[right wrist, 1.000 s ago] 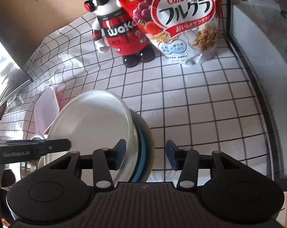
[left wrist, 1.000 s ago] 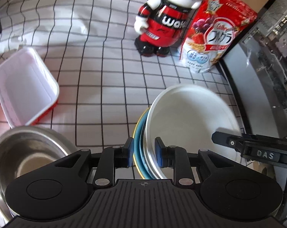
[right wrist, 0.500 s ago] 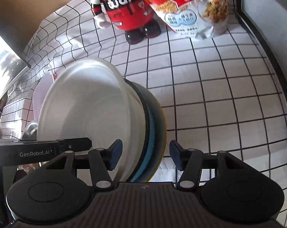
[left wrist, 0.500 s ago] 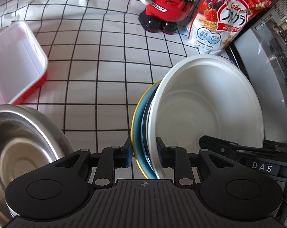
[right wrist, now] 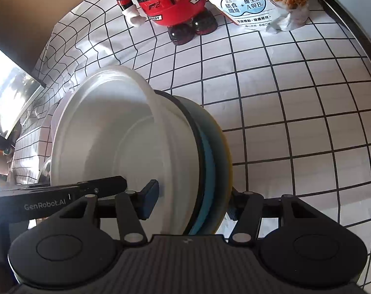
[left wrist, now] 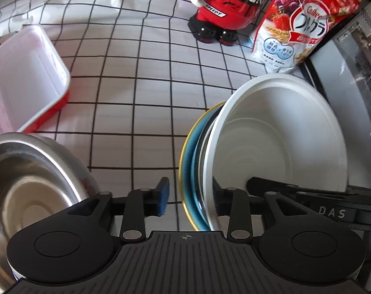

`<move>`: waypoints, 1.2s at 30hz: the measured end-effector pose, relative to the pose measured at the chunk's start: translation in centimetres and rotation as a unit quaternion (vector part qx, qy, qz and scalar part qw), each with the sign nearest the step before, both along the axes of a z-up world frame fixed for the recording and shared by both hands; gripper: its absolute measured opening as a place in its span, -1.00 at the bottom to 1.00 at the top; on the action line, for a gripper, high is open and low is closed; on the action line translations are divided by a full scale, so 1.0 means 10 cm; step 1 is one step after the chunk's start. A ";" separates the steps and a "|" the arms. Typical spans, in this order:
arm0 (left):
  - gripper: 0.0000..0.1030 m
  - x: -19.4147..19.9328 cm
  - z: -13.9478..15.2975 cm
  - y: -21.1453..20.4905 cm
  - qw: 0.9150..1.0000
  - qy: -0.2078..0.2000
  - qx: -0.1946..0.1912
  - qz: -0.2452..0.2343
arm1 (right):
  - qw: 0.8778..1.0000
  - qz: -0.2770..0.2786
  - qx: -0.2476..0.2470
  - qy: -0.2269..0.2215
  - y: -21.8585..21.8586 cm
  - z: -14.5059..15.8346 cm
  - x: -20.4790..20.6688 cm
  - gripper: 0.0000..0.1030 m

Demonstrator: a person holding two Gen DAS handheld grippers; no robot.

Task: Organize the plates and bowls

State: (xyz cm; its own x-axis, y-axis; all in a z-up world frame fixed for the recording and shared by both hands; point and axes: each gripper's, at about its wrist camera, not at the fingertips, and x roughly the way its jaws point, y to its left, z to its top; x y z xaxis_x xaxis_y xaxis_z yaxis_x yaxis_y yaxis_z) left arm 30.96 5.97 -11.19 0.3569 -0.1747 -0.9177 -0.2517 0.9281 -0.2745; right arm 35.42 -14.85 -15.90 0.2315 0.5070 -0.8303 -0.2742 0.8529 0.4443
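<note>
A white bowl (left wrist: 278,137) is nested in a stack with a blue plate (left wrist: 189,171) that has a yellow rim. The stack stands on edge between both grippers. My left gripper (left wrist: 190,201) is open, its fingers apart on either side of the stack's rim. My right gripper (right wrist: 190,203) is open too, straddling the white bowl (right wrist: 107,142) and blue plate (right wrist: 210,166) from the opposite side. A steel bowl (left wrist: 31,186) sits at the lower left of the left wrist view.
A white and red rectangular tub (left wrist: 23,78) lies at left on the checked cloth (left wrist: 136,73). A red robot figure (left wrist: 224,7) and a cereal bag (left wrist: 298,29) stand at the back. A dark appliance (left wrist: 352,78) flanks the right side.
My left gripper has opened; its left finger now stands clear of the blue plate. My right gripper has closed in around the stack. Both have moved forward over the cloth.
</note>
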 end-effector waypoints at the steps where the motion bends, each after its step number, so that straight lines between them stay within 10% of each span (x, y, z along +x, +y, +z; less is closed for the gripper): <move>1: -0.22 0.00 0.00 0.01 1.000 0.002 -0.002 0.003 | 1.000 0.000 0.001 0.000 0.00 0.00 0.00 0.09; 36: -0.32 -0.02 -0.05 0.06 0.997 0.006 -0.066 0.027 | 1.000 0.017 0.011 0.014 0.01 -0.04 -0.08 0.15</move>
